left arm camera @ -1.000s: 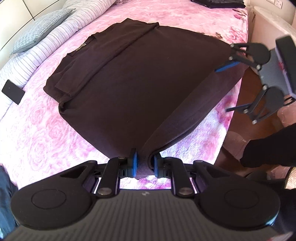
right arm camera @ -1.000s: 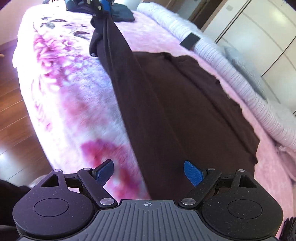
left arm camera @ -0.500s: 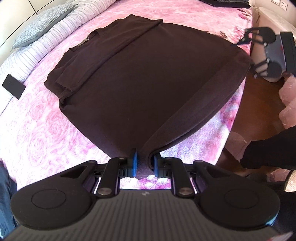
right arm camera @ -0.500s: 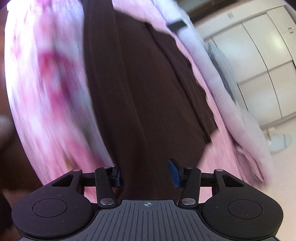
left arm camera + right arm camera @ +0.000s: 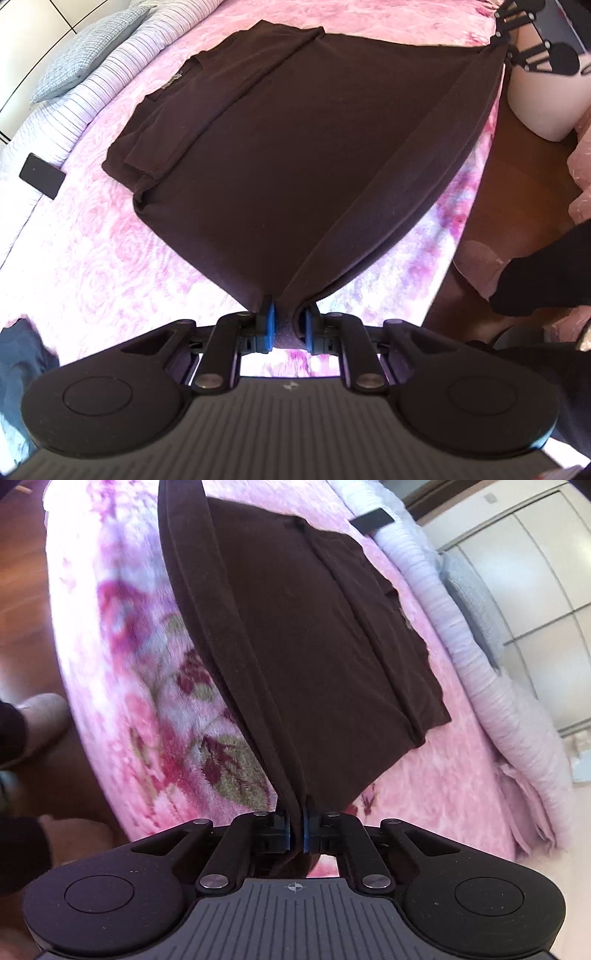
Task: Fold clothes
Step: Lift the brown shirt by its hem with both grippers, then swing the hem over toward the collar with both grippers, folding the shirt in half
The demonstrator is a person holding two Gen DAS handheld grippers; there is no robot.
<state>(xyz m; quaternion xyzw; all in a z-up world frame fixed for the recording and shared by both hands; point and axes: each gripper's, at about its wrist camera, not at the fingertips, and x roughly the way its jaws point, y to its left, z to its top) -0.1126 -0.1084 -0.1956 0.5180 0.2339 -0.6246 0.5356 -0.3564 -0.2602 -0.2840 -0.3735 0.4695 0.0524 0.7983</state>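
Note:
A dark brown shirt lies spread on the pink floral bedspread, sleeves folded in, collar end far from me. My left gripper is shut on one hem corner. My right gripper is shut on the other hem corner, and it also shows in the left wrist view at the top right. The hem edge hangs taut between the two grippers, lifted off the bed. The shirt also fills the right wrist view.
A striped quilt and a grey pillow lie along the far bed side, with a black phone beside them. Wooden floor and my foot are at the bed's right edge. Wardrobe doors stand beyond.
My right gripper has closed on the shirt's hem corner; it was open a second ago. The hem has been lifted and pulled taut between both grippers. The left gripper has kept its grip.

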